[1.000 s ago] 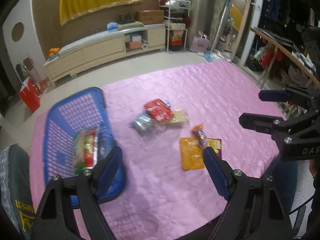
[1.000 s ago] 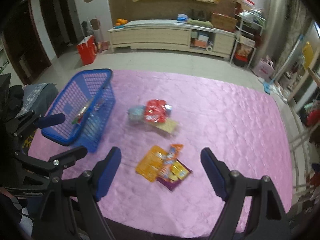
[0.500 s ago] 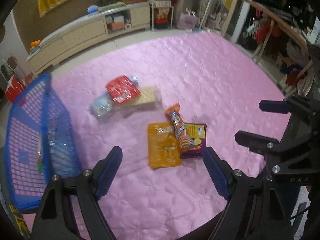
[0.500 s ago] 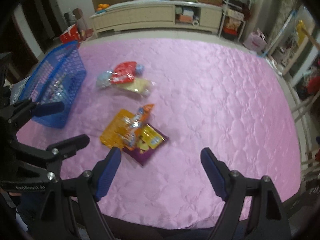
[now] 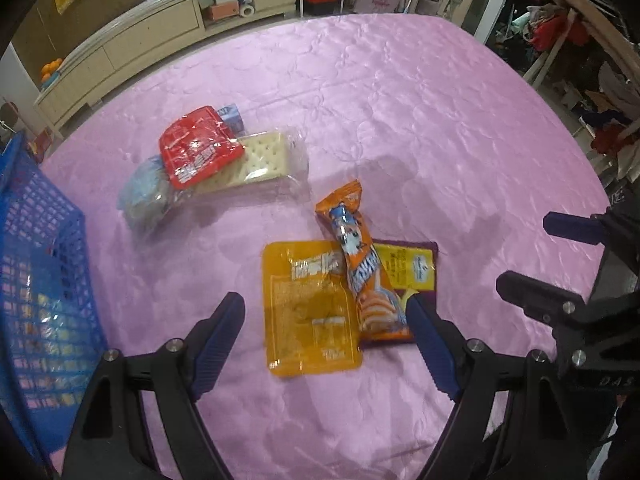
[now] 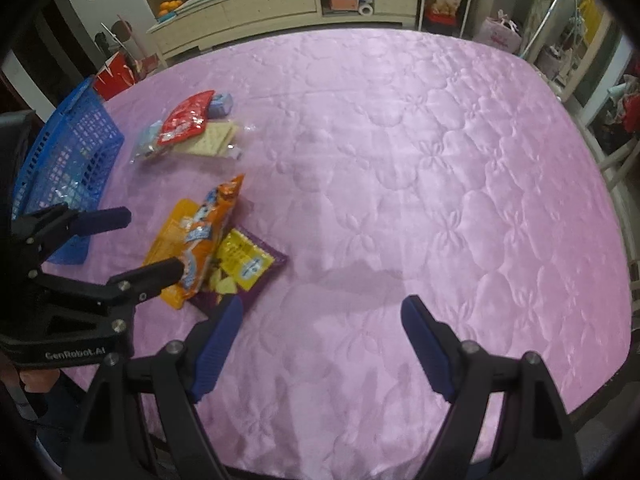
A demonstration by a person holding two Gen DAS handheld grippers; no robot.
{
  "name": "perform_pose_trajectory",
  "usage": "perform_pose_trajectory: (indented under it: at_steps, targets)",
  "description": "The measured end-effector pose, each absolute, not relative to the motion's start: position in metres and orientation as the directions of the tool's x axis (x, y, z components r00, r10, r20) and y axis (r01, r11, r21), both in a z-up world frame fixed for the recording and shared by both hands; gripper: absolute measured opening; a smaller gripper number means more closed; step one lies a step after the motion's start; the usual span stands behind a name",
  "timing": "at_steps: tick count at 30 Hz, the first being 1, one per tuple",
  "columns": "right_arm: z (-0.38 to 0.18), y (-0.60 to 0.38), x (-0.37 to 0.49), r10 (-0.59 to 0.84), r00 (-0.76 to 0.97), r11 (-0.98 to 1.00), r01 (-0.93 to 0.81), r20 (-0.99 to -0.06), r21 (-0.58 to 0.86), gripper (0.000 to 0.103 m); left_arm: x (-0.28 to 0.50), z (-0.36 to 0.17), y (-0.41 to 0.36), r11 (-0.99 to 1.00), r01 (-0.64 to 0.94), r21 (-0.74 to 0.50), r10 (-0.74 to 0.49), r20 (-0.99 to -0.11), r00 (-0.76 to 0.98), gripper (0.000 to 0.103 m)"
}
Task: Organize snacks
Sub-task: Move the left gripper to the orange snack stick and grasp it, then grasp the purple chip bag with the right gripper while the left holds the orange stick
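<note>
My left gripper [image 5: 326, 336] is open, just above a yellow-orange flat packet [image 5: 308, 312], an orange snack bar [image 5: 358, 268] lying over it, and a purple-and-yellow packet [image 5: 412, 268]. Farther left lie a red packet [image 5: 198, 146], a clear cracker pack [image 5: 256, 164] and a bluish packet [image 5: 146, 190]. The blue basket [image 5: 36, 280] at the left holds a wrapped snack. My right gripper [image 6: 320, 340] is open and empty over bare cloth, right of the same orange pile [image 6: 204, 236]. The left gripper [image 6: 104, 240] shows in the right wrist view.
The table wears a pink quilted cloth [image 6: 420, 168]. Its right edge [image 6: 624, 280] and near edge are close. A long cream sideboard [image 6: 288, 0] and cluttered shelves stand beyond the far side. The basket also shows at the left of the right wrist view [image 6: 68, 152].
My left gripper swung right from the basket and came down over the orange packets. My right gripper moved forward and lower, tilting toward the table. Both stayed open.
</note>
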State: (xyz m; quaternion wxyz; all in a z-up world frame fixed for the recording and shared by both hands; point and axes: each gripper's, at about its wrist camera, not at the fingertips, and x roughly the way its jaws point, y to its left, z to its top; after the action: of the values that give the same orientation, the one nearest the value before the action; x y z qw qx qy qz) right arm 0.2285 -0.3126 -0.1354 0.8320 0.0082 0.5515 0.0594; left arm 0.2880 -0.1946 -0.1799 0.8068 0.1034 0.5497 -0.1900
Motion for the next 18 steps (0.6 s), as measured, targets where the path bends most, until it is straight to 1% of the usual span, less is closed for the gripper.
perform_pose_trajectory:
  at_steps: [7, 8, 10, 11, 13, 15, 16, 17, 18]
  targets:
    - [-0.15, -0.326, 0.242, 0.128, 0.376, 0.992, -0.049, -0.918, 0.118, 0.085, 0.307, -0.199, -0.217, 0.889, 0.457, -0.018, -0.174, -0.938, 0.301, 0.081]
    - [-0.152, -0.327, 0.242, 0.127, 0.372, 0.992, -0.047, -0.919, 0.118, 0.085, 0.308, -0.201, -0.219, 0.888, 0.459, -0.019, -0.173, -0.94, 0.295, 0.081]
    - [-0.155, -0.329, 0.241, 0.127, 0.364, 0.992, -0.044, -0.923, 0.119, 0.085, 0.312, -0.206, -0.224, 0.885, 0.465, -0.021, -0.172, -0.943, 0.285, 0.077]
    - [-0.156, -0.33, 0.24, 0.128, 0.362, 0.992, -0.042, -0.923, 0.121, 0.085, 0.314, -0.209, -0.227, 0.883, 0.468, -0.019, -0.167, -0.946, 0.278, 0.072]
    - [-0.156, -0.332, 0.238, 0.111, 0.356, 0.994, -0.017, -0.928, 0.112, 0.085, 0.318, -0.213, -0.229, 0.884, 0.467, -0.028, -0.173, -0.947, 0.27, 0.057]
    - [-0.155, -0.333, 0.236, 0.112, 0.355, 0.993, -0.01, -0.928, 0.116, 0.085, 0.32, -0.214, -0.228, 0.888, 0.458, -0.051, -0.194, -0.943, 0.271, 0.034]
    - [-0.154, -0.333, 0.236, 0.115, 0.354, 0.993, -0.007, -0.928, 0.121, 0.085, 0.319, -0.212, -0.227, 0.888, 0.456, -0.059, -0.202, -0.941, 0.271, 0.025]
    - [-0.153, -0.334, 0.234, 0.117, 0.353, 0.992, -0.004, -0.928, 0.124, 0.085, 0.318, -0.21, -0.225, 0.887, 0.457, -0.069, -0.211, -0.94, 0.269, 0.021]
    - [-0.152, -0.334, 0.233, 0.116, 0.354, 0.992, 0.0, -0.928, 0.124, 0.085, 0.316, -0.206, -0.222, 0.888, 0.454, -0.07, -0.218, -0.934, 0.282, 0.02]
